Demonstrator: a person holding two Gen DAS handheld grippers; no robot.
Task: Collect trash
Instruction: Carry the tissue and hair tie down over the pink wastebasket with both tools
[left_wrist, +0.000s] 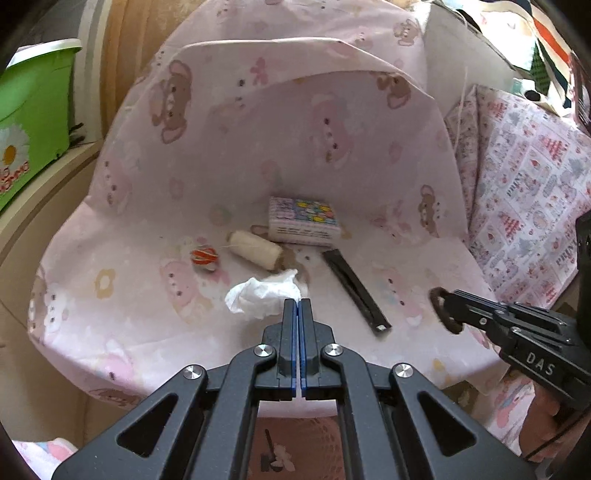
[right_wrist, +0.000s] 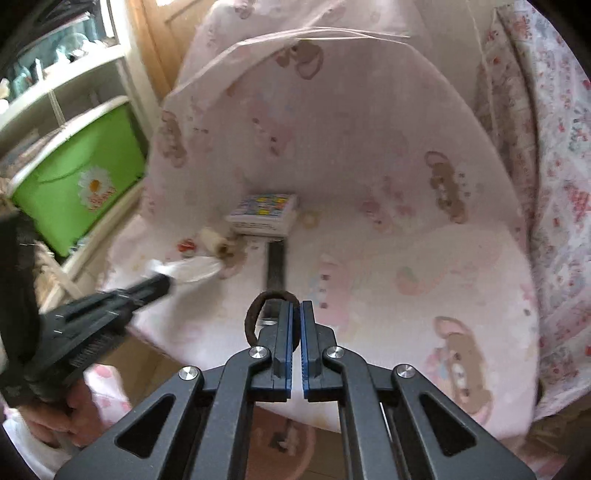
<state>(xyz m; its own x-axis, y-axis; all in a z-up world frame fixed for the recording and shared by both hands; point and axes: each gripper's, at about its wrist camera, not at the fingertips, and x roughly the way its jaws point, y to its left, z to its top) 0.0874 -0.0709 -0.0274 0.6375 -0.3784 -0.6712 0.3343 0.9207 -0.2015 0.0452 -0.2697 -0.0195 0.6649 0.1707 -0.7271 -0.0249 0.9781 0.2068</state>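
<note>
A crumpled white tissue (left_wrist: 264, 295) lies on the pink bear-print cloth (left_wrist: 221, 155). My left gripper (left_wrist: 297, 303) is shut on the tissue's near right edge; it shows from the side in the right wrist view (right_wrist: 168, 282) with the tissue (right_wrist: 192, 269) at its tip. My right gripper (right_wrist: 296, 308) is shut on a dark brown hair tie (right_wrist: 255, 314), held just above the cloth; it also shows in the left wrist view (left_wrist: 448, 301) with the hair tie (left_wrist: 441, 312).
On the cloth lie a cream thread spool (left_wrist: 255, 253), a small red-and-white ball (left_wrist: 204, 256), a colourful small box (left_wrist: 304, 221) and a black flat strip (left_wrist: 356, 291). A green bin (left_wrist: 27, 122) stands on shelving at left. Printed fabric (left_wrist: 528, 192) hangs at right.
</note>
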